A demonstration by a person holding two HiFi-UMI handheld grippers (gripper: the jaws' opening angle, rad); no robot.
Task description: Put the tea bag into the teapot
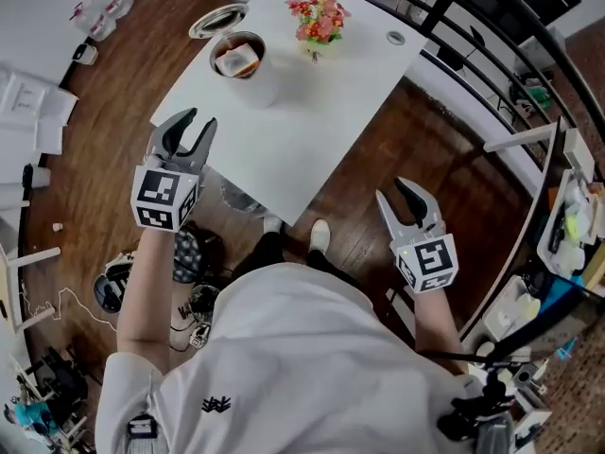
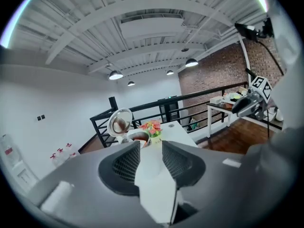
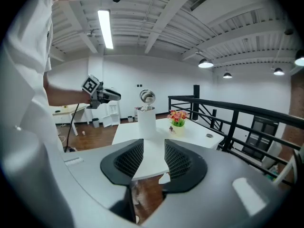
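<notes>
A white cylindrical teapot (image 1: 248, 72) stands on the far left part of the white table (image 1: 321, 121), its metal lid (image 1: 216, 20) tipped open. A tea bag (image 1: 237, 61) with a pale tag lies inside the pot. My left gripper (image 1: 199, 121) hovers over the table's near left edge, short of the pot, open and empty. My right gripper (image 1: 395, 192) hangs off the table's near right side over the floor, open with nothing in it. In the left gripper view the teapot (image 2: 137, 137) sits straight ahead of the left gripper (image 2: 151, 144). In the right gripper view the right gripper (image 3: 154, 144) faces the teapot (image 3: 146, 121).
A small pot of pink and red flowers (image 1: 318, 19) stands right of the teapot. A small round disc (image 1: 396, 38) lies near the table's far right corner. A black railing (image 1: 473, 26) runs behind the table. Wooden floor with cluttered side tables surrounds it.
</notes>
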